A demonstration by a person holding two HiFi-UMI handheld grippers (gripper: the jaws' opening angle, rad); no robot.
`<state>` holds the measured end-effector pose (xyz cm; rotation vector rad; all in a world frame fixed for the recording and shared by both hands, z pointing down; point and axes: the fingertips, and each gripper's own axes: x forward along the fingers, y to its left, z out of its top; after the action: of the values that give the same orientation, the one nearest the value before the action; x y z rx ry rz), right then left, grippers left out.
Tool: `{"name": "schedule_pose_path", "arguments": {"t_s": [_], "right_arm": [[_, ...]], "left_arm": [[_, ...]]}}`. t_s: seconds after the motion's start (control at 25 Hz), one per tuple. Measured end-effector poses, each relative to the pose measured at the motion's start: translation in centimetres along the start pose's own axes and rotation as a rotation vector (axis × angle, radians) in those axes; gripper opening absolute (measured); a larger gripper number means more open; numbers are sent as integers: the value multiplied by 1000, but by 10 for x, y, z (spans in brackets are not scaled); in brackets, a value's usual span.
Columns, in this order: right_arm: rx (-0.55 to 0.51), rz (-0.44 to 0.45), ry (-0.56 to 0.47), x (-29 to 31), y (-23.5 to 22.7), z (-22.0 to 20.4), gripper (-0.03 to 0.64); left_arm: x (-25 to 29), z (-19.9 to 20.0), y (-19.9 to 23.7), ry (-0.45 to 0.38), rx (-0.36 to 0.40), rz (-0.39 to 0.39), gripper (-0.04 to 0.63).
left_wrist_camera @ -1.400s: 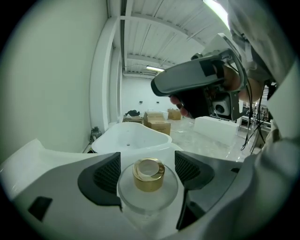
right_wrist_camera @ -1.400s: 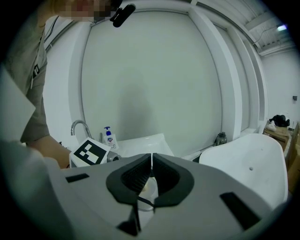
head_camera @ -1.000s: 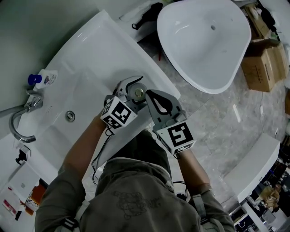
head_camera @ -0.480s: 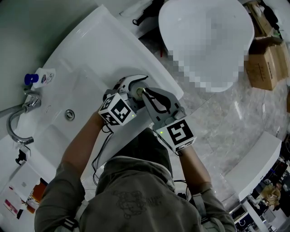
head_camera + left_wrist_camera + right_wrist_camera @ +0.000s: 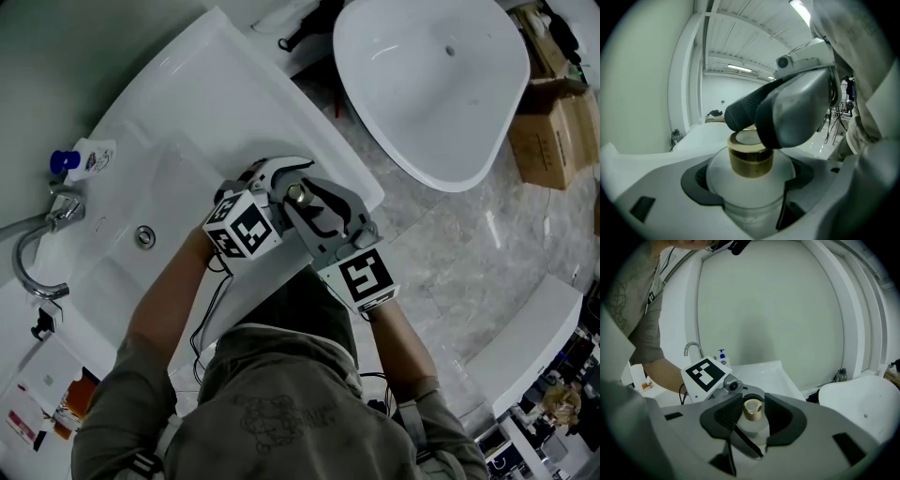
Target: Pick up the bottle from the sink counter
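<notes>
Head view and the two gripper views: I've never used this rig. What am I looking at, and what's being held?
There is no robot here: a person holds a two-jaw gripper in each hand. The head view looks steeply down from their head, and each gripper view looks along its own jaws. Below is a white sink counter with a tap and a small blue-capped bottle beside it. The left gripper clamps a white bottle by its body. The right gripper has its jaws either side of the gold cap and appears to pinch it.
</notes>
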<state>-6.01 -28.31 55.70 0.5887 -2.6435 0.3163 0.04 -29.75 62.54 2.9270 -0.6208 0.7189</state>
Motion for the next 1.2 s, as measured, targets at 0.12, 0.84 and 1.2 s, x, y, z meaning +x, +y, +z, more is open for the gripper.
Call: {"name": "schedule_pose_path", "arguments": {"t_s": [0.12, 0.84, 1.2], "right_arm": [[-47, 6, 24, 4, 1, -6, 165], [-19, -8, -2, -1, 13, -11, 131], [-61, -12, -30, -36, 32, 43, 130]], "left_arm": [[0, 1, 0, -2, 2, 0, 339], [-8, 2, -14, 39, -4, 4, 339], [-41, 60, -19, 22, 32, 53, 339]]}}
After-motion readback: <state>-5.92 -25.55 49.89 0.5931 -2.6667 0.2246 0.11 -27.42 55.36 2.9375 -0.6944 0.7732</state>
